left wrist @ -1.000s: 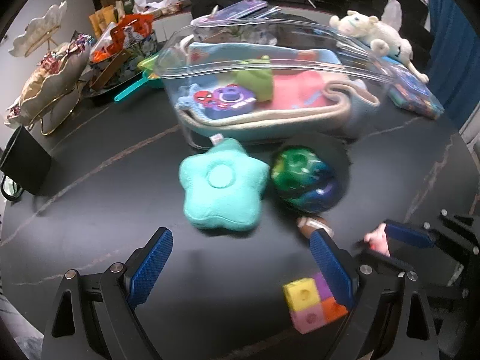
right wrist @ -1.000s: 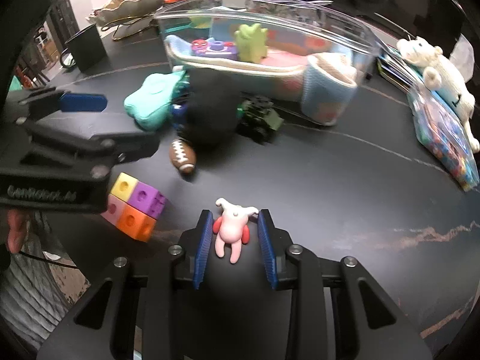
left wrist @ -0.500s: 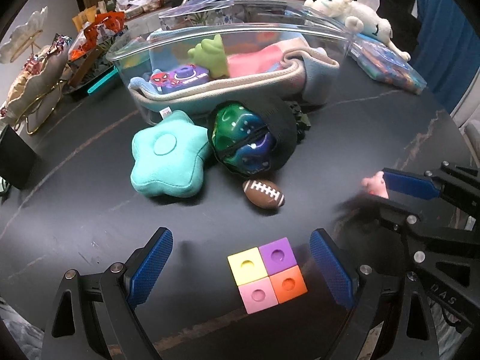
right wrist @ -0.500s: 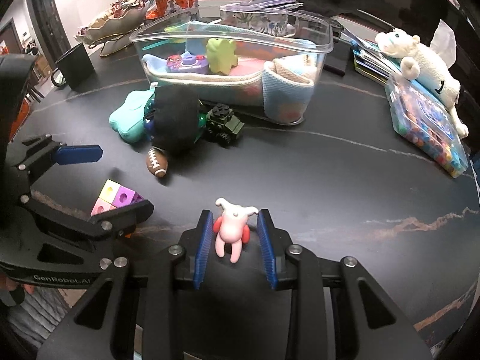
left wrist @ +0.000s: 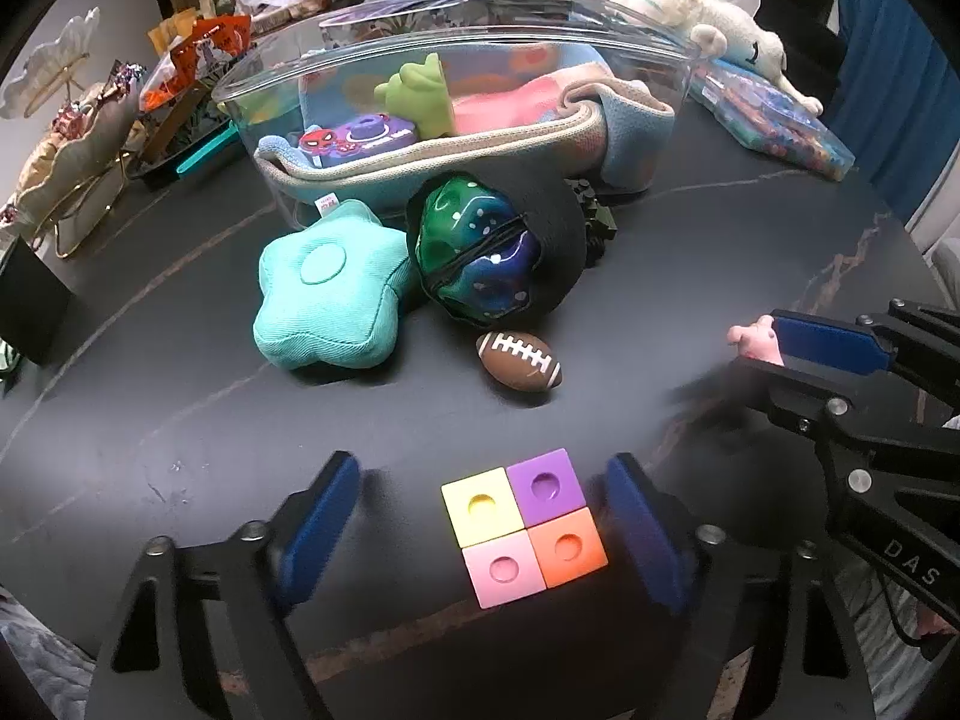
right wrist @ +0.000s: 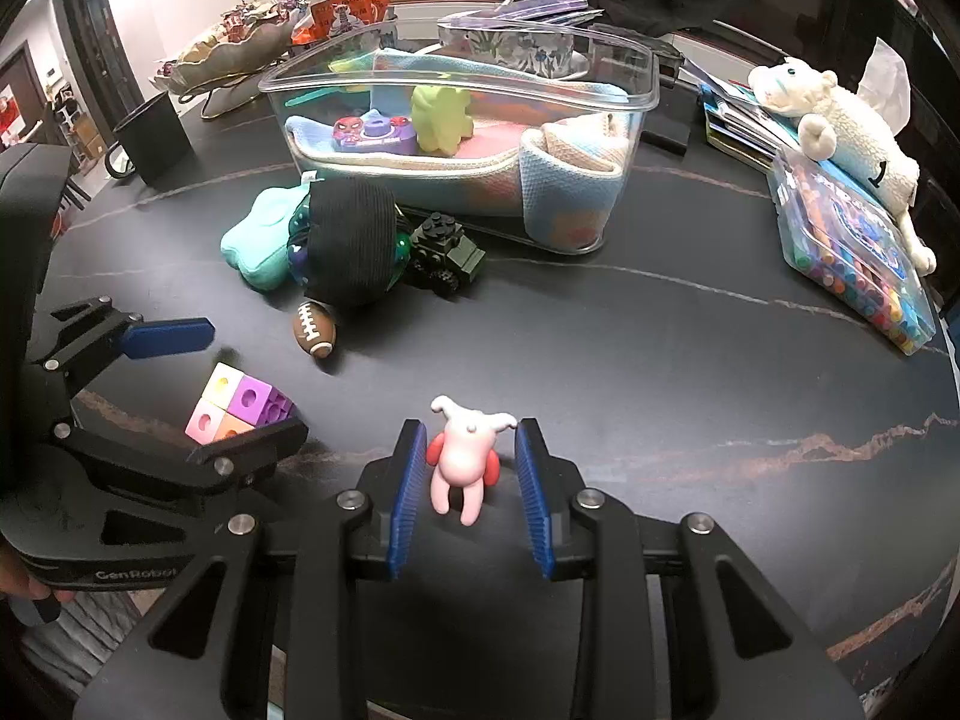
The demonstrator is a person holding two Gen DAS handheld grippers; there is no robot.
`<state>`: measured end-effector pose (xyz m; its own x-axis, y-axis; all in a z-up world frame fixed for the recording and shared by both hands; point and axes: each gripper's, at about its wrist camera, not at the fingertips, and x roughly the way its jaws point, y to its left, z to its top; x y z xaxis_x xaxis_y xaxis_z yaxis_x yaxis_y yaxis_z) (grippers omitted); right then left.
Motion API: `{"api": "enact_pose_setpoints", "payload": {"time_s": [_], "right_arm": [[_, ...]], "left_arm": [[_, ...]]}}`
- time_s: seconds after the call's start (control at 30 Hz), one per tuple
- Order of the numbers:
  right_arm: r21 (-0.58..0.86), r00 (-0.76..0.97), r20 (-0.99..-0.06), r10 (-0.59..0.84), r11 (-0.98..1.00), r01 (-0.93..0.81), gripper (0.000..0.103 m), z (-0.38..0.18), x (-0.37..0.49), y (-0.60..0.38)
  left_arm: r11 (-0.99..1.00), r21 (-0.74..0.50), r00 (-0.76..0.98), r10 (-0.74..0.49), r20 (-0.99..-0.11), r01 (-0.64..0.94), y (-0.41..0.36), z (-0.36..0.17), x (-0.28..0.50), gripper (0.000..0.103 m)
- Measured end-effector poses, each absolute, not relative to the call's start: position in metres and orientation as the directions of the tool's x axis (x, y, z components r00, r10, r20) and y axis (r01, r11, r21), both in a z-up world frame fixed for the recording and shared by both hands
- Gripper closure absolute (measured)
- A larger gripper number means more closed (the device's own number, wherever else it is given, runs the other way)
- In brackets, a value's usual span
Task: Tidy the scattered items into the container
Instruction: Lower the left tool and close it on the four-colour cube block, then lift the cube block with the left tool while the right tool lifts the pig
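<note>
my left gripper hangs low over the dark marbled tabletop, its blue-padded fingers spread wide apart with the four-coloured block of yellow, purple, pink and orange cubes lying between them, nearer the right pad; neither pad touches it as far as i can tell. my right gripper sits just beside it to the right, pointing the same way, and its blue pads are clenched around a small pink rubbery figurine with white ears and red arms, gripping it at the sides with its legs dangling toward me.

ahead on the tabletop, a small brown toy football with white laces lies well clear of the cubes. behind it a teal star-shaped plush cushion leans against a glossy green and blue ball half wrapped in a black knit cover, and a dark green and black toy truck stands just right of that. all three crowd against the front wall of the clear plastic container, which holds a folded blue and pink blanket, a lime green soft toy and a purple toy camera.

to the right a white plush lamb rests on a clear box of crayons. to the left stand a black mug and a shell-shaped dish of wrapped sweets.
</note>
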<state>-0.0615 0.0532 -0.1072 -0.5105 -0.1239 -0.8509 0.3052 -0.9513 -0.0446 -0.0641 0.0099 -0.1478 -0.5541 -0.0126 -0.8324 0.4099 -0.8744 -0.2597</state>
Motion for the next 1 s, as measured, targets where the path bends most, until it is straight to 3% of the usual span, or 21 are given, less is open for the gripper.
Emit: {"api": "enact_pose_setpoints", "payload": {"time_s": [0.1,0.27,1.0], "right_arm": [[-0.045,-0.510,-0.851,-0.124,-0.951,0.307,0.075,-0.107,-0.062,0.053],[-0.045,-0.511,-0.850,-0.125,-0.950,0.308,0.075,-0.107,-0.061,0.053],[-0.059,-0.530,-0.838,-0.128,-0.945,0.322,0.075,-0.090,-0.062,0.048]], "left_arm": [[-0.875,-0.264,-0.552,-0.004,-0.834,0.405,0.010,-0.149,-0.064,0.046],[-0.879,-0.263,-0.550,0.001,-0.835,0.398,0.012,-0.147,-0.063,0.060],[-0.884,-0.246,-0.575,-0.031,-0.818,0.397,0.000,-0.134,-0.052,0.065]]}}
